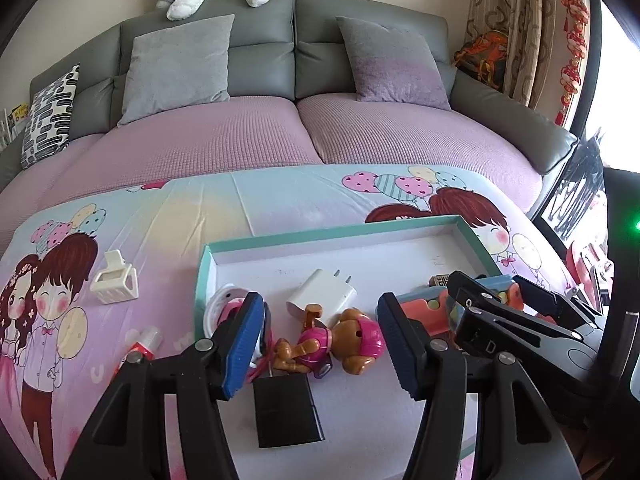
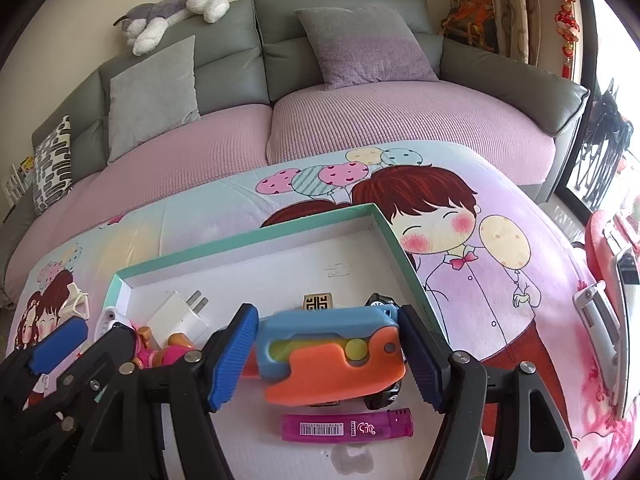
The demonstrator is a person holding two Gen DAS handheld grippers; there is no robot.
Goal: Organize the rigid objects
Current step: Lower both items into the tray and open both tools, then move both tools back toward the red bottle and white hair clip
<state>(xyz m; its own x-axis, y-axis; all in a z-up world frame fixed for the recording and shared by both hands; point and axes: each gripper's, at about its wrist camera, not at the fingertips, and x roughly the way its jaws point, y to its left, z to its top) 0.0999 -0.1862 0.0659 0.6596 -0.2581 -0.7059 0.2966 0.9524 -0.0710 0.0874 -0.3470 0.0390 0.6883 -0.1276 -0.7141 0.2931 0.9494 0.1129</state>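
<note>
Rigid odds and ends are being gathered into the shallow white cardboard tray with a teal rim (image 2: 256, 236), which lies on the cartoon-printed bedsheet (image 2: 500, 280). Between the right claw's (image 2: 324, 354) spread blue pads sits a blue-and-orange plastic toy (image 2: 332, 352); the pads stand just clear of its ends, so it appears to rest in the tray rather than hang in a pinch. Just ahead of that claw lies a small gold-patterned block (image 2: 318, 303), and just behind it a magenta plastic lighter (image 2: 346, 424). The left claw (image 1: 320, 344) is also spread, straddling a brown puppy figurine in a pink outfit (image 1: 332, 346), with a white plug-in charger (image 1: 326, 294) just ahead and a black rectangular block (image 1: 286, 410) behind. Left of that claw, outside the tray, a cream plastic hair clip (image 1: 114, 282) and a small red-and-white tube (image 1: 142, 344) likely still await collecting.
</note>
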